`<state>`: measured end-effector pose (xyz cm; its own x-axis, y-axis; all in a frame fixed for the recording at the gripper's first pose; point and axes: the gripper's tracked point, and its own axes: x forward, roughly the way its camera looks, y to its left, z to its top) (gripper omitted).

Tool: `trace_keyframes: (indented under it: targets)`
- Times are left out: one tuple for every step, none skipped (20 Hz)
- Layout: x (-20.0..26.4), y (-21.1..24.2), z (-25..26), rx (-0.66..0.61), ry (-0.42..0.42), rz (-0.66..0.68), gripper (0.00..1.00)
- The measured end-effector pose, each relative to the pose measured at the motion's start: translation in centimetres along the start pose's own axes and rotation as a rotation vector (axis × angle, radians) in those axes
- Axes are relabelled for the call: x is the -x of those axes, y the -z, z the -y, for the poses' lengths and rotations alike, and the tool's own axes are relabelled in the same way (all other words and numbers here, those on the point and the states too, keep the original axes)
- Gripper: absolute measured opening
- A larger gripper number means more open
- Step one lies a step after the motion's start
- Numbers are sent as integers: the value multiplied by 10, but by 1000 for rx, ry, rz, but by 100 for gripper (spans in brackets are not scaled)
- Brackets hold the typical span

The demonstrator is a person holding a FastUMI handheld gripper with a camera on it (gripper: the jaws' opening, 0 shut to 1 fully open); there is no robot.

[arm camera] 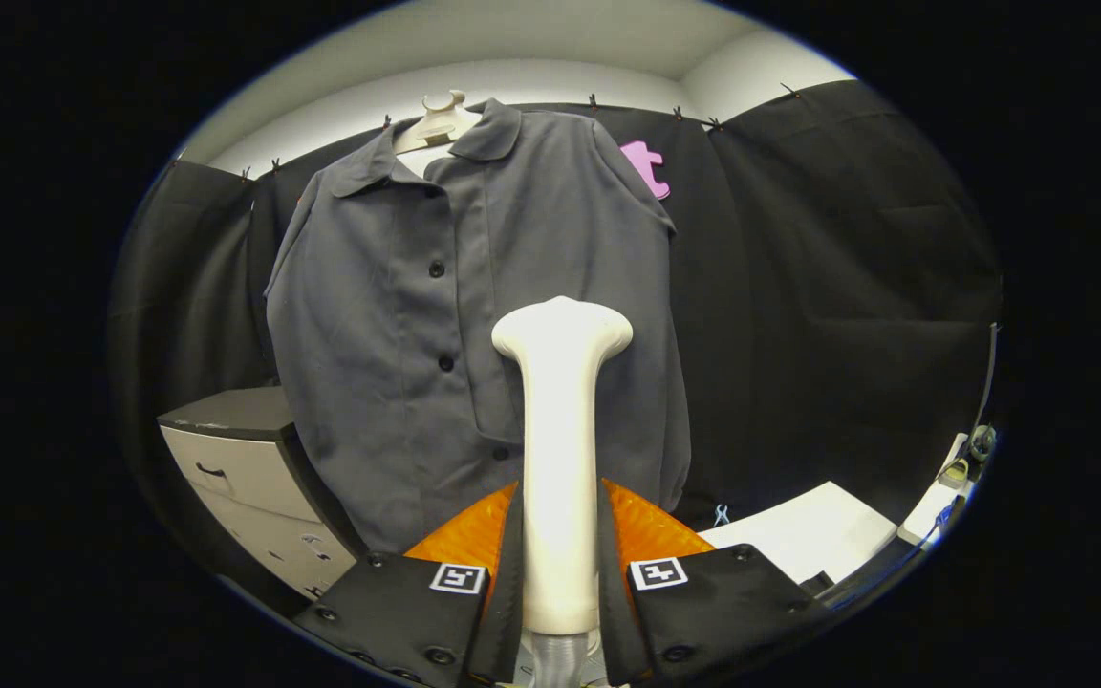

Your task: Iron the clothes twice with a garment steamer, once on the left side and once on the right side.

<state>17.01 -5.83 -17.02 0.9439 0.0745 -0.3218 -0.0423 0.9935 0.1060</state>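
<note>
The jaws are clenched on the steamer (560, 459), one finger pressing each side of its pale upright handle, with the gripper (560, 564) holding it so that the wide head stands up just ahead of the fingers. Beyond it the shirt (417, 315) hangs on a form (441, 119) against the booth's black wall, buttoned down the front, collar up top. The steamer's head sits in front of the shirt's lower middle, a little to the side of the button line; whether it touches the cloth or hangs just off it cannot be told from here. A drawer unit (245, 459) stands low beside the shirt on one side, and a white counter (818, 535) lies low on the other. By my reading the steamer is already in hand and brought up to the garment, so a pass is either about to begin or under way. The next move would call for keeping the head flat and close to the fabric and drawing it steadily along one half of the front, then doing the other half.
</note>
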Motion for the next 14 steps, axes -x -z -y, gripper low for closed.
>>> trace_keyframes:
  targets:
    - [1, 7, 2, -7, 2, -13, 41]
    - [1, 13, 4, -10, 6, -25, 41]
    - [1, 19, 6, -11, 10, -35, 41]
    - [1, 27, 8, -14, 14, -47, 41]
    - [0, 35, 10, -20, 16, -58, 41]
    - [0, 43, 13, -23, 20, -71, 41]
    - [-1, 50, 16, -26, 25, -84, 41]
    - [-2, 58, 18, -27, 29, -94, 41]
    - [-1, 64, 20, -26, 33, -105, 41]
    - [0, 69, 22, -26, 37, -116, 41]
    - [1, 75, 25, -25, 40, -127, 41]
    - [1, 82, 24, -26, 42, -138, 41]
    - [2, 88, 26, -28, 45, -148, 41]
    - [3, 93, 29, -30, 48, -159, 41]
